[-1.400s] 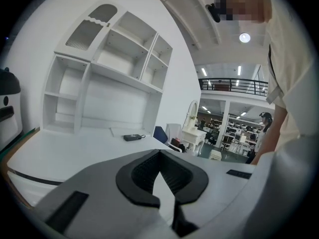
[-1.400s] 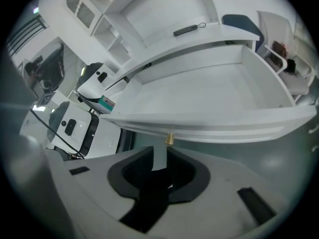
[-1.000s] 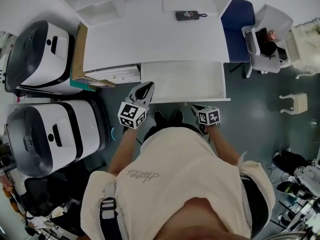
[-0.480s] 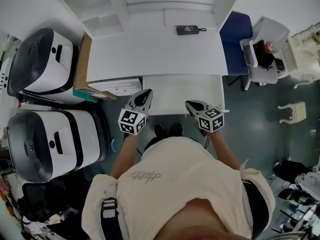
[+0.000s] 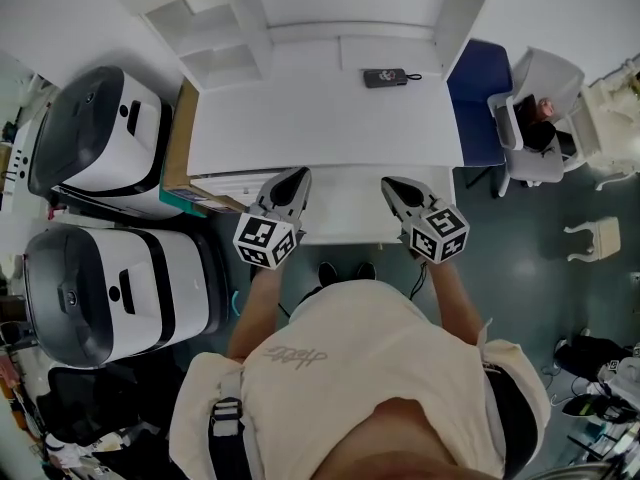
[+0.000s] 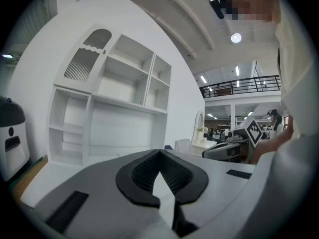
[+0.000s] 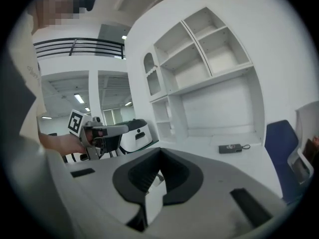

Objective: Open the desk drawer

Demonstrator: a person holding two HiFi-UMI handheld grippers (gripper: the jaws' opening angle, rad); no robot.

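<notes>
The white desk [image 5: 320,118] has its drawer [image 5: 345,208] pulled out toward me, and the drawer's inside is bare and white. Both grippers hang raised over the drawer, pointing toward the desk. My left gripper [image 5: 293,180] is above the drawer's left part, shut with nothing between its jaws [image 6: 159,153]. Over the right part my right gripper [image 5: 392,186] is likewise shut and empty [image 7: 159,151]. Neither touches the drawer. Each gripper view shows the other gripper beside it: the right gripper [image 6: 249,133] and the left gripper [image 7: 94,133].
A small black device [image 5: 385,77] with a cord lies at the desk's back, below white shelves [image 5: 230,63]. Two large white-and-black machines [image 5: 95,133] [image 5: 110,278] stand left, with a cardboard box [image 5: 178,158] against the desk. A blue chair [image 5: 478,98] and a seated person [image 5: 540,108] are on the right.
Both grippers have risen from the drawer's front edge to above the drawer, the right one farther and with a roll. The drawer stays pulled out.
</notes>
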